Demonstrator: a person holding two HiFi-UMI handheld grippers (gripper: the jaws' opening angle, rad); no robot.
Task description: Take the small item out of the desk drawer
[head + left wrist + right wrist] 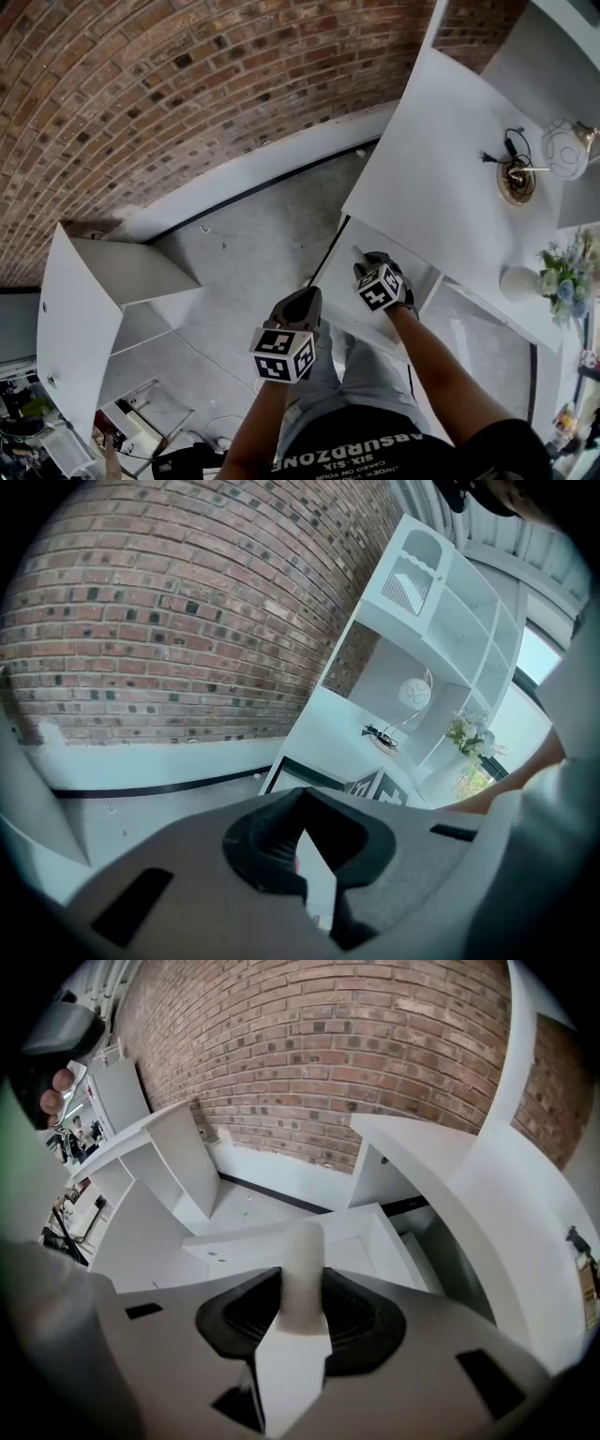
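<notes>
Nearest the head camera, two bare forearms reach forward from the bottom of the view, each hand holding a marker-cubed tool. On the left, the left claw (307,296) hangs over the grey floor (253,248), just to the left of the drawer's front edge and tilted gently downward. In its own view its dark pads meet at the tips with nothing between them. The right forearm stretches further out and across, so the right claw (371,259) sits above the open desk drawer (415,270) and points steeply down at it.

In the right gripper view that claw is closed on a small white cylinder (303,1252). The cylinder stands upright between the ribbed black pads (349,1309), with its top sticking out past the tips. It is clear of the drawer, whose pale inside (375,1234) shows below and beyond it.

Beyond the drawer lies the white worktop (441,159). Toward its far right corner it carries a globe lamp (565,150) on a brass base and a black cable (506,148). A bunch of pale flowers (565,274) stands at the right edge. Off to the left, well apart from the desk, is a white shelf unit (94,291). Behind everything runs a red brick wall (187,84) with a white skirting along its foot
</notes>
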